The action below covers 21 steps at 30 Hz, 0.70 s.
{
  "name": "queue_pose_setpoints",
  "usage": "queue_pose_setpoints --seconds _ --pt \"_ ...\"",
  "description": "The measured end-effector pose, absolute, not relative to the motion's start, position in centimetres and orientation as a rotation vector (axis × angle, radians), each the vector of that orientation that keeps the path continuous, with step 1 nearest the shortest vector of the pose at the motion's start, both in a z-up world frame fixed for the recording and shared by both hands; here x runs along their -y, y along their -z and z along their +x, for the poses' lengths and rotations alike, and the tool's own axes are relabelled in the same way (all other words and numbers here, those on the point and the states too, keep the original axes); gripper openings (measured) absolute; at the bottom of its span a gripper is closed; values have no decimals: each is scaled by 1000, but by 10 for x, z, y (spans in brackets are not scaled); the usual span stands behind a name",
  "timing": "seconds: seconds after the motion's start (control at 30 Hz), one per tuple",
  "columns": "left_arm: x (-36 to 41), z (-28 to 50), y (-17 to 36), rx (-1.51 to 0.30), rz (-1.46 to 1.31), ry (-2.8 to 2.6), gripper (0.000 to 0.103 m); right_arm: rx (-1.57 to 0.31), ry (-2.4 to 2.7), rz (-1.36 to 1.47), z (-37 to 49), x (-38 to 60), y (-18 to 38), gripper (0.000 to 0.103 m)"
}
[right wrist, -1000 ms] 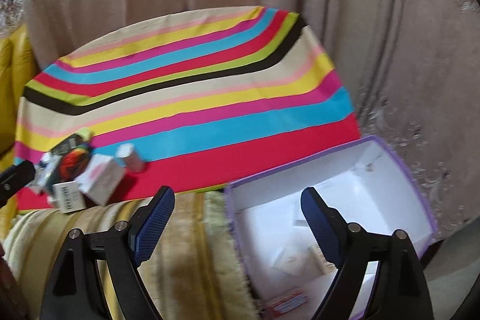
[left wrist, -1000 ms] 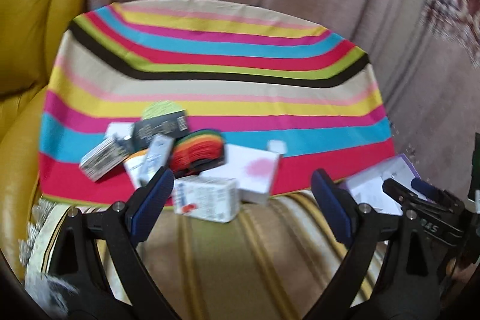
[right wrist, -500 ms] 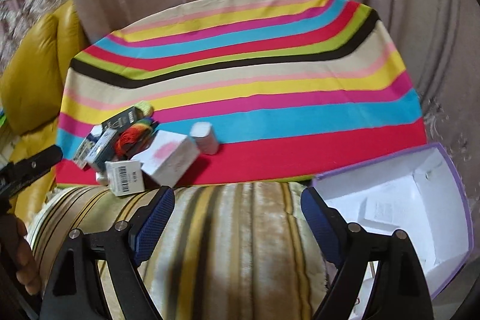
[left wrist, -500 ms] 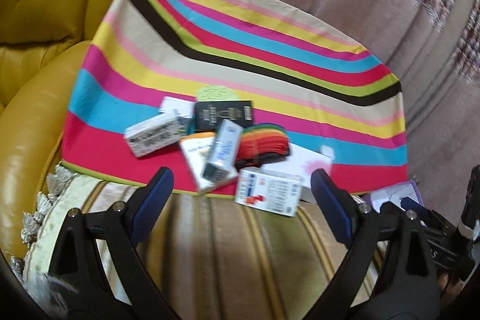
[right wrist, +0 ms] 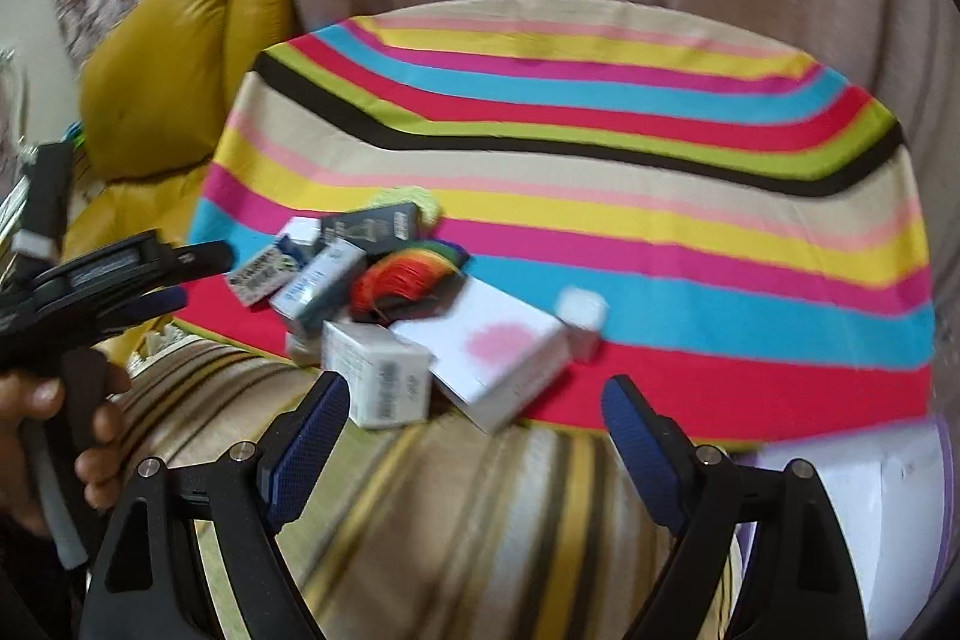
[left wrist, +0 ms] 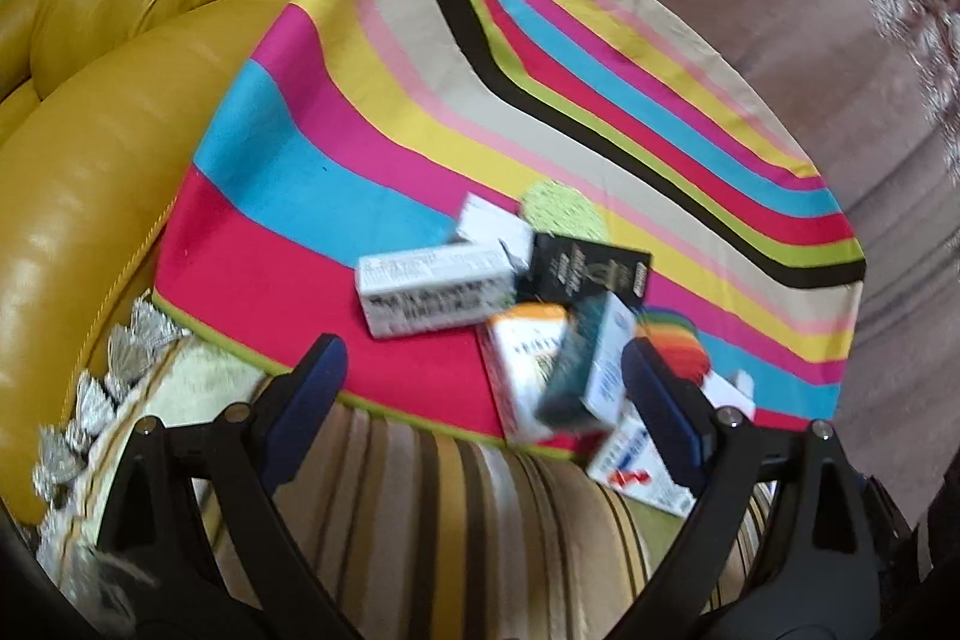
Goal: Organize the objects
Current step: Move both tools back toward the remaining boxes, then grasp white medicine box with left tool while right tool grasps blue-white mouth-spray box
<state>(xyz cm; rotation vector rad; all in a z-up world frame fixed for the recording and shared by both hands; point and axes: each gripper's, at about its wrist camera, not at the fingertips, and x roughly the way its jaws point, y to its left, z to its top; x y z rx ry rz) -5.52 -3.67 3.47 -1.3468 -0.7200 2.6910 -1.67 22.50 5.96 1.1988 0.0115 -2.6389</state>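
A heap of small boxes lies on a striped cloth [left wrist: 288, 172]: a long white printed box [left wrist: 435, 289], a black box [left wrist: 585, 271], an orange-topped box [left wrist: 528, 370] under a teal-and-white box [left wrist: 591, 370], and a rainbow thread spool [left wrist: 675, 340]. My left gripper [left wrist: 483, 391] hovers open just in front of the heap, nothing between its fingers. In the right wrist view the same heap shows a white barcode box [right wrist: 381, 379], a flat white box with a pink blot [right wrist: 495, 349] and a small white jar [right wrist: 579, 319]. My right gripper [right wrist: 474, 430] is open and empty.
A yellow leather armchair [left wrist: 120, 58] stands left of the cloth. A striped beige throw [right wrist: 456, 532] covers the near edge. A white box with a purple rim [right wrist: 882, 496] sits at the right. The left gripper [right wrist: 120, 274] and a hand [right wrist: 54, 436] show at the left of the right wrist view.
Both views have swung left and rolled; the heap of boxes now sits closer and larger. The purple-rimmed box has slid to the right edge. Both grippers stayed open.
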Motion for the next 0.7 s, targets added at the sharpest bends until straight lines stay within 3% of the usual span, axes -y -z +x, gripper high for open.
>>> queue_pose_setpoints --seconds 0.7 --pt "51 -112 11 829 -1545 -2594 94 -522 2232 1093 -77 -124 -41 87"
